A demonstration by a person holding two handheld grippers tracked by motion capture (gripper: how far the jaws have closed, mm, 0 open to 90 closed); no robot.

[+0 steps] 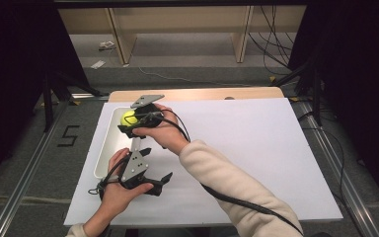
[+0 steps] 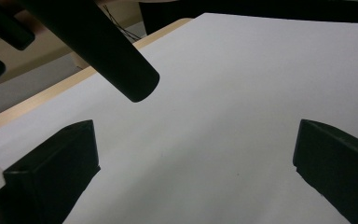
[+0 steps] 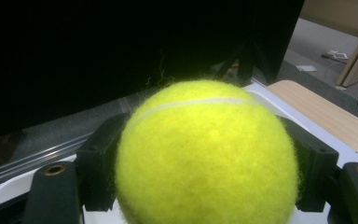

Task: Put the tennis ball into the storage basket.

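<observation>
Yellow felt fills our right gripper view: a tennis ball (image 3: 205,154) sits pinched between the two black jaws, which press on it from either side. From the high view we see the right gripper (image 1: 130,121) reached across to the left part of the table and holding the ball (image 1: 128,118) over the far end of a long white tray (image 1: 104,148) — a position that, in our judgement, suits lowering the ball into the tray or lifting it clear of it; we cannot tell which. Our left gripper (image 1: 154,168) waits nearer the table's front edge, just beside the tray, its jaws spread wide and holding nothing. It points out over the bare white board (image 2: 223,93) that covers the wooden tabletop (image 1: 197,94), and the other arm's black cable (image 2: 98,46) crosses the top of its view. We read the left hand (image 1: 121,190) as parked out of the way, leaving the tray free for the right — one gripper works, the other stands by
</observation>
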